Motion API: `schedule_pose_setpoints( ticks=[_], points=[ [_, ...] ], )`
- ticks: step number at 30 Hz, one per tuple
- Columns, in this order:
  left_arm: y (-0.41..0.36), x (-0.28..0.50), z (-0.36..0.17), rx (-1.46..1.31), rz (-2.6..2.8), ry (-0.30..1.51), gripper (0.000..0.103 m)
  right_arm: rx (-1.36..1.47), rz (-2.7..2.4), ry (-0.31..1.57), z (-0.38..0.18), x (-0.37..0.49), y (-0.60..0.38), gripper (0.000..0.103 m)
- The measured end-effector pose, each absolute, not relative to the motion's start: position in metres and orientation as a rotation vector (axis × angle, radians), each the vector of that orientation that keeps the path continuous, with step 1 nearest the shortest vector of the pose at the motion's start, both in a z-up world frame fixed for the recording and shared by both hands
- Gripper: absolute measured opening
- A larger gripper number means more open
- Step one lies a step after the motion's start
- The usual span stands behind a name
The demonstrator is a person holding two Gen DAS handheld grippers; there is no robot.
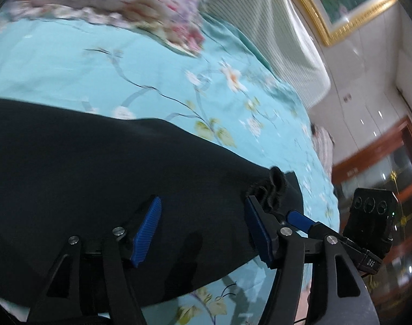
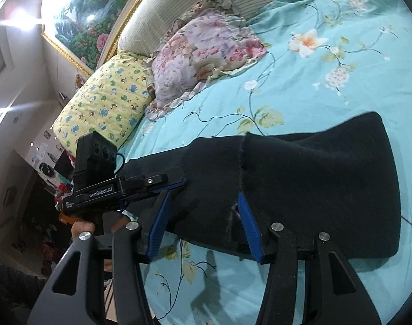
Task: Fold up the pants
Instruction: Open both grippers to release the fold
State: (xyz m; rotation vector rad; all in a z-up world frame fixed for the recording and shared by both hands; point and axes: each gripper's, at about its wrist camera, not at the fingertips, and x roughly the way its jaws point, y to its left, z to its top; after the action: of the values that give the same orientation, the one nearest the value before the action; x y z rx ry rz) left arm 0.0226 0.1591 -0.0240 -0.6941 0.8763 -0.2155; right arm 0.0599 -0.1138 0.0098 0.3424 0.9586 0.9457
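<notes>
Black pants (image 2: 300, 178) lie folded on the turquoise floral bedsheet (image 2: 327, 86), below the flowered pillow (image 2: 206, 54). Both grippers hover over the pants with blue pads spread, pinching nothing — the left gripper (image 1: 203, 227) near the bunched end, probably the waistband, the right gripper (image 2: 203, 224) over the near edge.

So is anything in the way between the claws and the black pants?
No, nothing visible is. The left claw and right claw both hang open just above the black pants on the blue flowery bedspread. The pillows lie farther off.
</notes>
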Motion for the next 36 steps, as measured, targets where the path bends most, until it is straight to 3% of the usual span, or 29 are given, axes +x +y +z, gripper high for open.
schedule_pose_setpoints(
  ticks=[6,24,36],
  points=[
    [0.181,-0.014,-0.025,-0.769,-0.102,0.838,0.072,0.303,0.977,0.953,0.018,0.061,-0.096,0.06],
    [0.265,-0.131,-0.016,-0.933,0.216,0.689,0.073,0.139,1.191,0.988,0.027,0.052,0.004,0.063],
    [0.298,-0.152,-0.038,-1.048,0.341,0.683,0.074,0.024,1.29,1.0,0.034,0.059,0.072,0.063]
  ],
)
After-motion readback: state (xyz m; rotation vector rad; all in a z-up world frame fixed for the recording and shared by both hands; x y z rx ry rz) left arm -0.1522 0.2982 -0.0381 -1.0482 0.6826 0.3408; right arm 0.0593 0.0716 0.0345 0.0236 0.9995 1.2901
